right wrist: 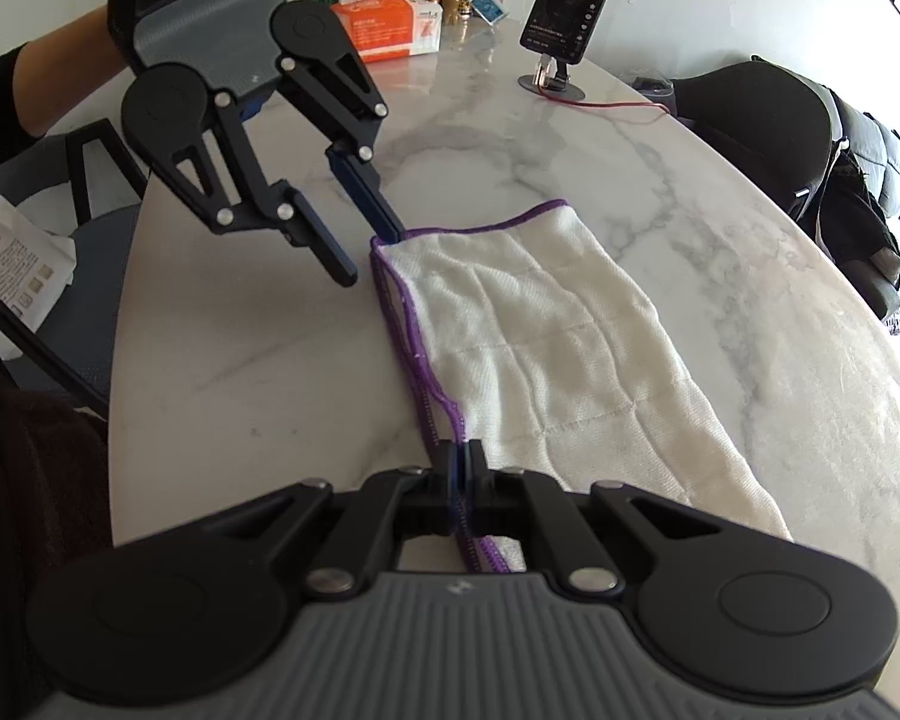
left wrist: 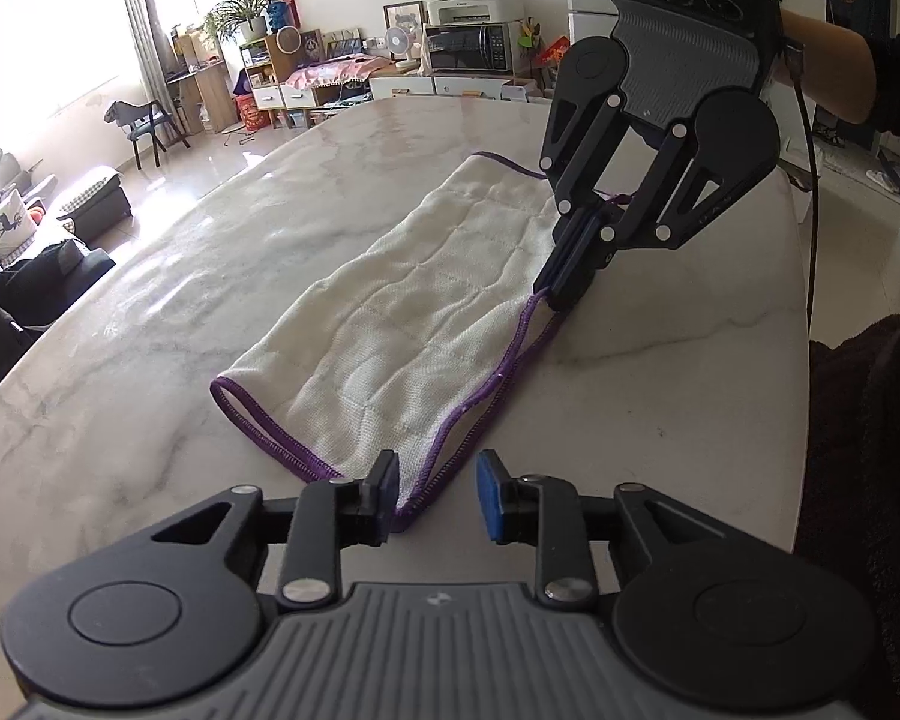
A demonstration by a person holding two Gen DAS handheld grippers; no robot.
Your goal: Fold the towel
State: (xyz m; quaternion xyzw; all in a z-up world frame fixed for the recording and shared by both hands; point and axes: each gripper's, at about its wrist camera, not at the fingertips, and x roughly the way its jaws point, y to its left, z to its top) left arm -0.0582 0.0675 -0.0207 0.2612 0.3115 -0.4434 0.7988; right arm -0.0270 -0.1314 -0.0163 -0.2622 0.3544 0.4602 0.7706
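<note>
The right gripper point(right wrist: 463, 468) is clamping its jaws on the purple-stitched edge of the white woven towel point(right wrist: 546, 336), while the left gripper point(left wrist: 438, 489) is standing with jaws apart at the neighbouring corner, one pad just touching the trim. The towel is lying doubled over in a long strip on the white marbled stone table point(left wrist: 150, 312), its stacked edges facing the person. To fold again cleanly, the left jaws are likely needing to close on both layers first, so both corners lift evenly.
</note>
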